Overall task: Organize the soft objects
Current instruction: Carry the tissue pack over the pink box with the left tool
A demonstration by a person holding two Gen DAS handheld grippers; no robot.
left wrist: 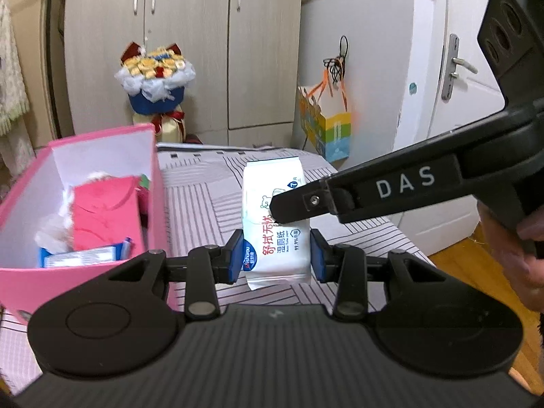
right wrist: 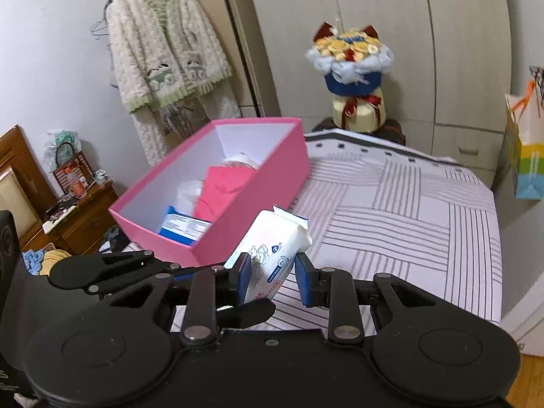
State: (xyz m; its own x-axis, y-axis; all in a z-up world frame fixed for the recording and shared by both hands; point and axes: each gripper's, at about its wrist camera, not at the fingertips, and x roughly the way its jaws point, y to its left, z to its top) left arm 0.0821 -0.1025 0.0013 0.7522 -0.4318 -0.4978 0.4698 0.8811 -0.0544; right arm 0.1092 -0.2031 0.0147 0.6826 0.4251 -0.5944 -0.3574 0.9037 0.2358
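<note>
On the striped bedspread (right wrist: 391, 200), bare cloth runs from the pink box (right wrist: 251, 187) out toward 3 o'clock, as far as the bed's edge, with wooden floor showing below that edge in the left wrist view. The box sits at about 10 o'clock from the left gripper (left wrist: 277, 255), its near wall close beside that gripper's left finger; inside lie a red cloth item (left wrist: 102, 210), something white and fluffy, and a blue-and-white packet (left wrist: 85, 256). The wet-wipes pack (left wrist: 275, 217) stands lifted off the cloth just right of the box. The left gripper has both blue pads (left wrist: 238, 255) pressed against the pack's lower end, clamped on it. The right gripper (right wrist: 272, 278) comes in from 3 o'clock; one dark fingertip (left wrist: 289, 204) touches the pack's face, and in its own view the left pad meets the pack while the right pad stands slightly clear, so whether it truly pinches cannot be told. Beyond the bed at 12 o'clock stand grey wardrobe doors (left wrist: 190, 34) and a bouquet (left wrist: 154, 74); a gift bag (left wrist: 326, 129) hangs at 1 o'clock, and a fluffy robe (right wrist: 166, 51) hangs on the wall.
</note>
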